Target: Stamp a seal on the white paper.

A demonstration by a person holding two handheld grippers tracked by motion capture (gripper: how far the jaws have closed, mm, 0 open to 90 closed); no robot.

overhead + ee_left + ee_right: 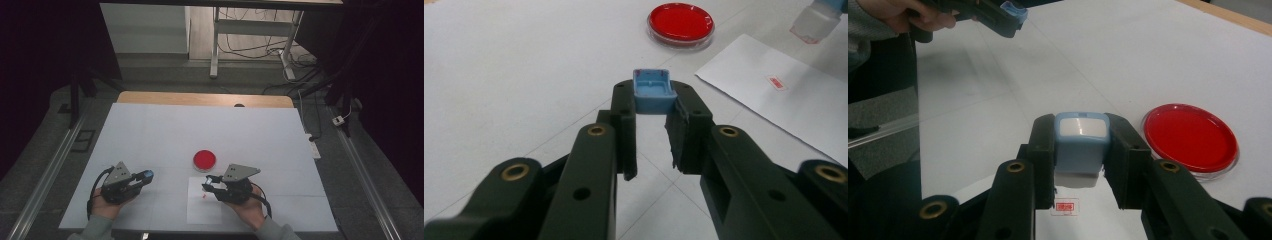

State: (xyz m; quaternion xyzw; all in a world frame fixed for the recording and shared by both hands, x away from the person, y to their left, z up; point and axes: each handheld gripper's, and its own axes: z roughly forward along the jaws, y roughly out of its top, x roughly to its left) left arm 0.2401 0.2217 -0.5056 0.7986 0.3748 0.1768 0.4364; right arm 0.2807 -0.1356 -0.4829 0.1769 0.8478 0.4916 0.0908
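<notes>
Black jaws of the left gripper (651, 107) pinch a small blue cap (653, 91) while the right gripper (1081, 150) clamps its blue-topped stamp (1081, 142) above the white sheet (204, 202); lowering squarely should print cleanly beside the red dish (204, 160).

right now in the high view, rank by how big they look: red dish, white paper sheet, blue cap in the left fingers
1. white paper sheet, largest
2. red dish
3. blue cap, smallest; the left gripper hides part of it

The right tongs (1081, 150) clamp a blue-and-white block (1081, 145) above a white sheet (1088, 220), beside a red dish (1190, 137).
</notes>
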